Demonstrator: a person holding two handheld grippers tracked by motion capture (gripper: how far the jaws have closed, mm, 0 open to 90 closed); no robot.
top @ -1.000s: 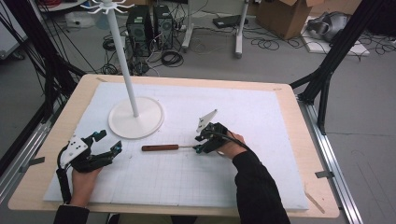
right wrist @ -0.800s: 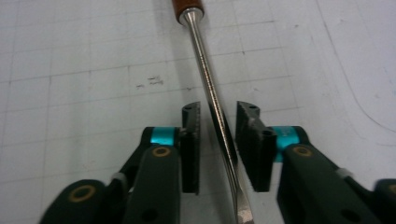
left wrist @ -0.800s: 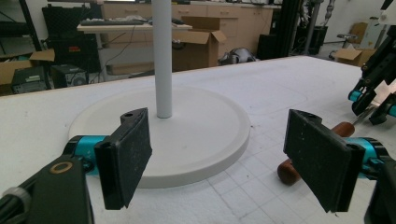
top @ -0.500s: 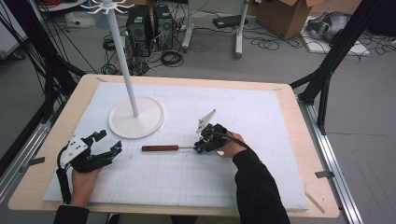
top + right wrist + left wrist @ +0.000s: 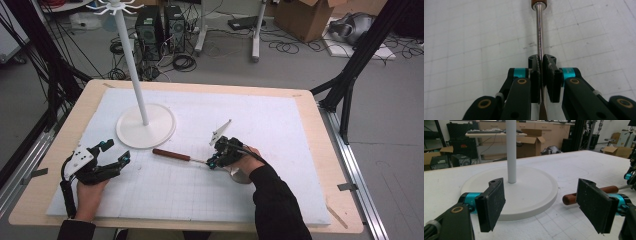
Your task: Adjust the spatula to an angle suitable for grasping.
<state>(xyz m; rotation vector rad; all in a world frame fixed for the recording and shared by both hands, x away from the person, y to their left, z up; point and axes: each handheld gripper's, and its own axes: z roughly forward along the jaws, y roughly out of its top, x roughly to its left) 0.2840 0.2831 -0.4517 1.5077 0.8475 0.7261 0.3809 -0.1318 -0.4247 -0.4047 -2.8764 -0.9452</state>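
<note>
Steel-shafted, brown wooden-handled tool (image 5: 172, 155): rigid, light, slippery; I have the right gripper (image 5: 541, 65) just closing onto its shaft; left gripper (image 5: 544, 205) spread, empty.

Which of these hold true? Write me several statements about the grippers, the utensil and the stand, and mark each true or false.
1. The right gripper is clamped on the metal shaft of the wooden-handled utensil; its jaws have just been closing. True.
2. The left gripper holds the wooden handle. False: its jaws stand wide open with nothing between them.
3. The white stand has a round base that rests on the white mat. True.
4. The utensil hangs from the stand's hooks. False: it lies on the mat, beside the base.
5. The left gripper rests near the mat's left edge. True.
</note>
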